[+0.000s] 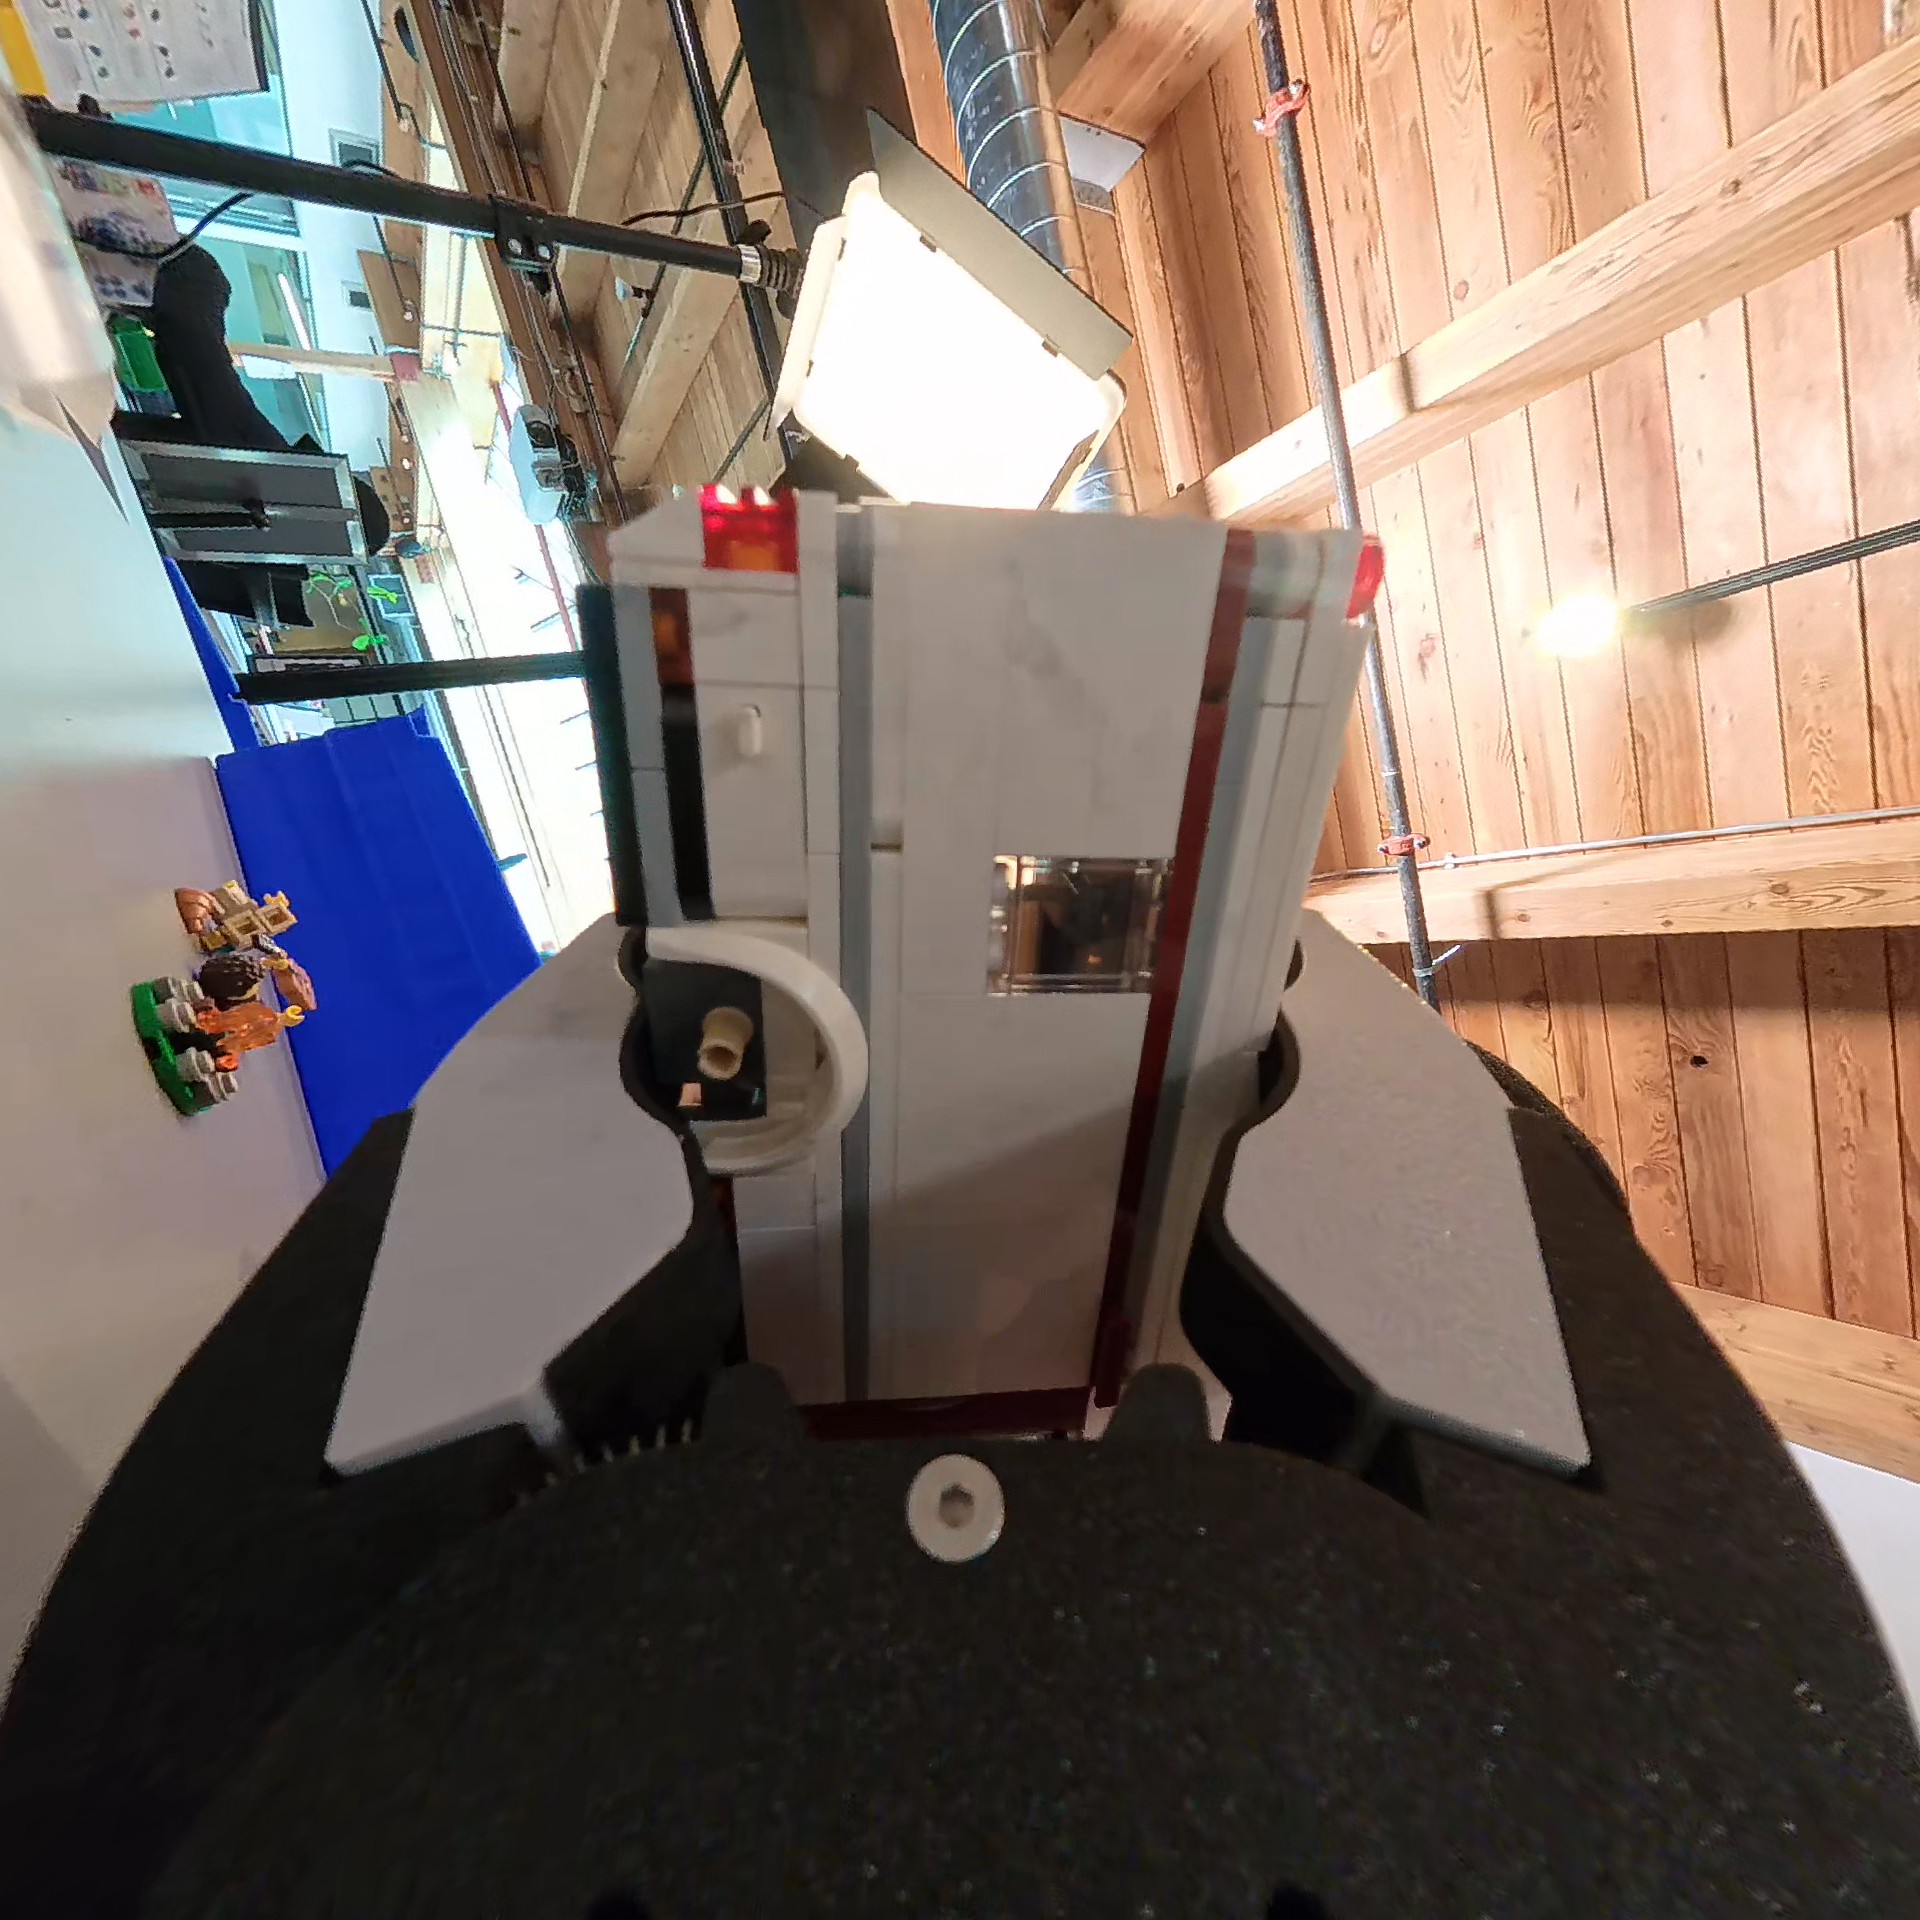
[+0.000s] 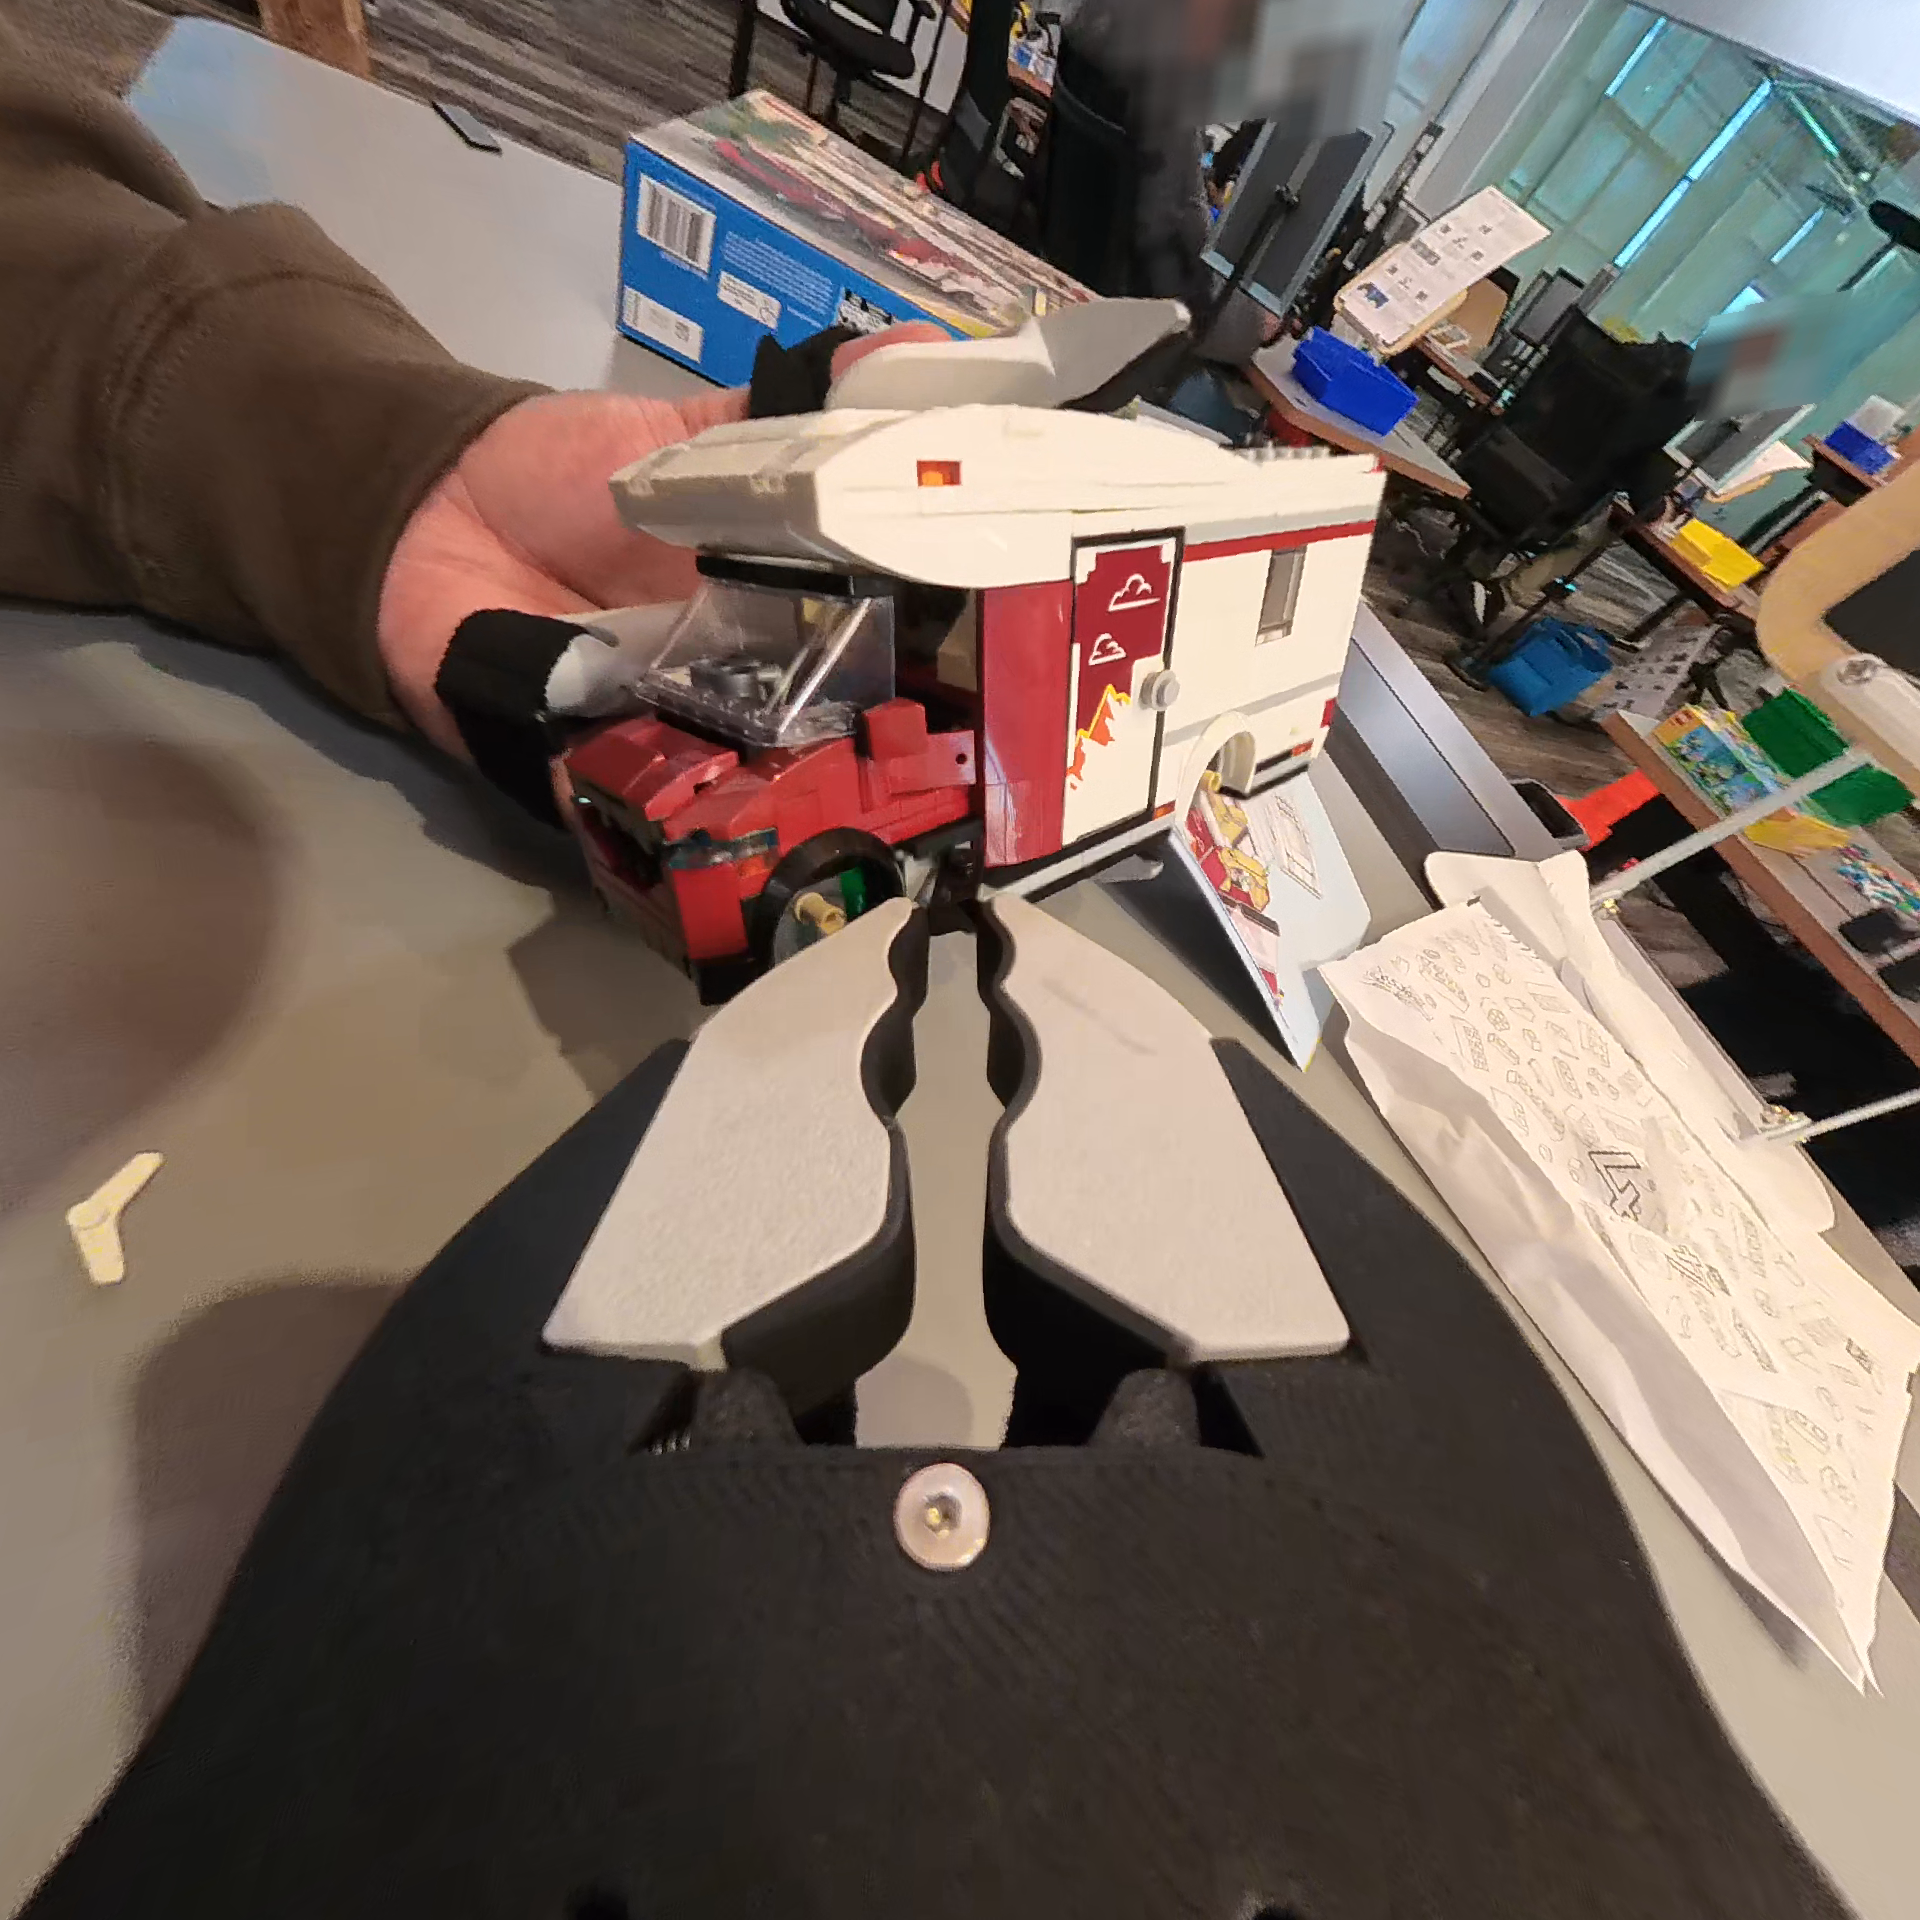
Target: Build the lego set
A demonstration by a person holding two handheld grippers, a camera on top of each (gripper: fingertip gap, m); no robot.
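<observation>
Toy brick camper van (image 2: 997, 665), held clear above the grey table (image 2: 343, 1039) by the left tool (image 1: 961, 966), whose two wide-spread grey fingers (image 1: 540, 1174) press against its roof and underside. The van has a dark red cab with a clear, tilted windscreen, a white living body with a grey-and-red stripe, a small square window, a door bearing cloud and mountain motifs, and a white overhanging roof section above the cab. The wheel arches show bare tan axle pins; no tyres are fitted on the visible side. The right tool (image 2: 951, 914) points at the van's underside just behind the front wheel arch, its fingers nearly together on a small black part (image 2: 951, 888) there; whether they clamp it cannot be told. Beyond the van lies a blue box (image 2: 727, 270); to its right, an open instruction booklet (image 2: 1278, 935) and a white printed paper bag (image 2: 1662, 1195). Left of the van, a small cream piece (image 2: 109, 1216) rests on the table.
</observation>
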